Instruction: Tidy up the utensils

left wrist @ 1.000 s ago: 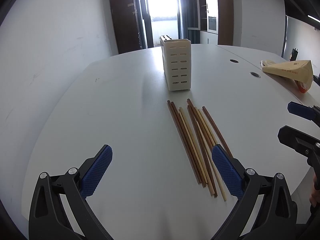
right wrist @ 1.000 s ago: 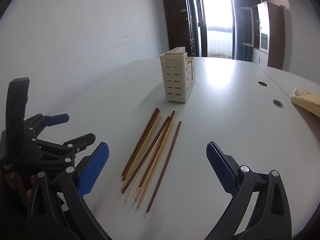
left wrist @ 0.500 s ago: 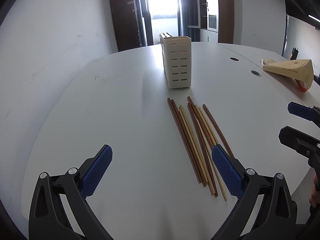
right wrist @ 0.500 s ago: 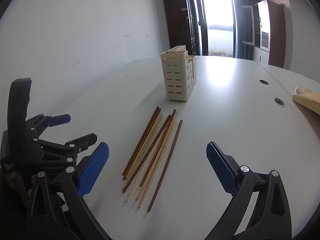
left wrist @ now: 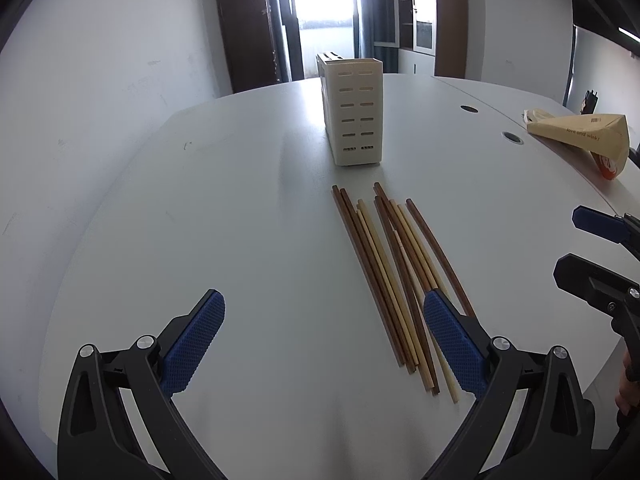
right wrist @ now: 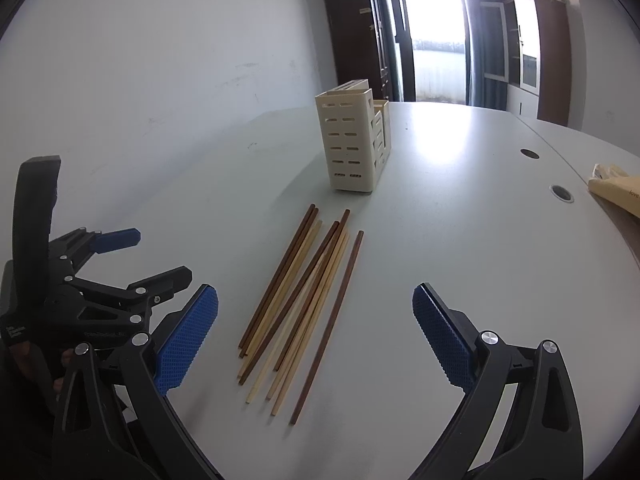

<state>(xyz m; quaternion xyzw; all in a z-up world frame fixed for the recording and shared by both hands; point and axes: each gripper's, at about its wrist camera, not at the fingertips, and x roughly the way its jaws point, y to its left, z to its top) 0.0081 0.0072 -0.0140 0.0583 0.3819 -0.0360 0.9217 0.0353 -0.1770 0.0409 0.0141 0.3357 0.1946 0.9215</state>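
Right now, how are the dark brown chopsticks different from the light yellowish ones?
The dark brown chopsticks are reddish brown; the light chopsticks are pale tan. A dark one lies at each outer edge of the pile, while the light ones lie inside it. Both kinds lie flat on the white table, pointing toward the cream holder, untouched by either gripper.

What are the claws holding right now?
Nothing. The left claw and right claw are both open, and the chopsticks lie loose on the table.

Printed in small brown letters on the tan paper bag (left wrist: 580,132) at the worktop's far right: "love and wink!". Only "love" legible in the right wrist view.
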